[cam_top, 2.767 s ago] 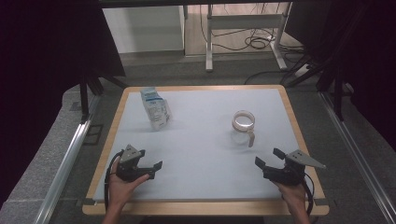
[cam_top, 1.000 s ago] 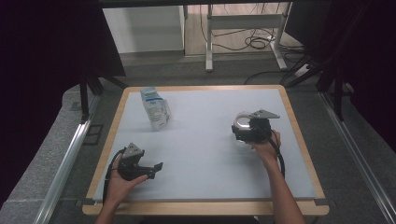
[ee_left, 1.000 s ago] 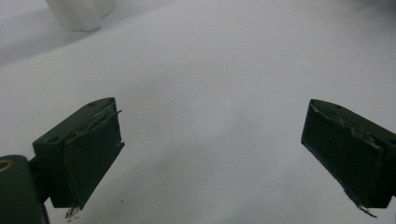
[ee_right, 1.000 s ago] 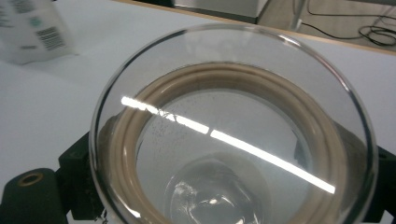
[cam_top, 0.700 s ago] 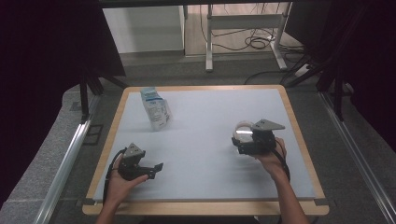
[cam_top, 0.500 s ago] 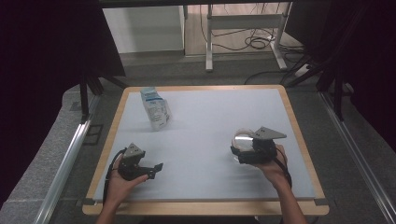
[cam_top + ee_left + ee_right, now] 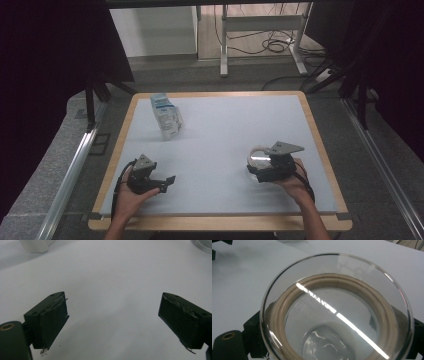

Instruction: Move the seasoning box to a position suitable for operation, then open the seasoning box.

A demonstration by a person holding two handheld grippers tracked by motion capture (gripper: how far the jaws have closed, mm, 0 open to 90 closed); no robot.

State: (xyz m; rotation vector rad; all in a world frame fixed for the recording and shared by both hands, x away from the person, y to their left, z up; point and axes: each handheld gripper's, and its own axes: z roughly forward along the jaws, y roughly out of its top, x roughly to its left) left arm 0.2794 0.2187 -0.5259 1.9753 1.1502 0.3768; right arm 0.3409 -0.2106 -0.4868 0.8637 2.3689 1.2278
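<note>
Your right tongs (image 7: 256, 170) clamp the glass jar (image 7: 258, 156), well right of the milk carton (image 7: 167, 117); smooth glass could slip if tilted. Your left tongs (image 7: 112, 322) gape wide, empty.

Two black jaws of the left gripper (image 7: 113, 322) set wide apart, worn pads (image 7: 53, 323) facing inward, nothing between them. Bare white table (image 7: 112, 277) beneath. White bag (image 7: 36, 245) at the top left edge, glass rim (image 7: 203, 245) at the top right corner.
</note>
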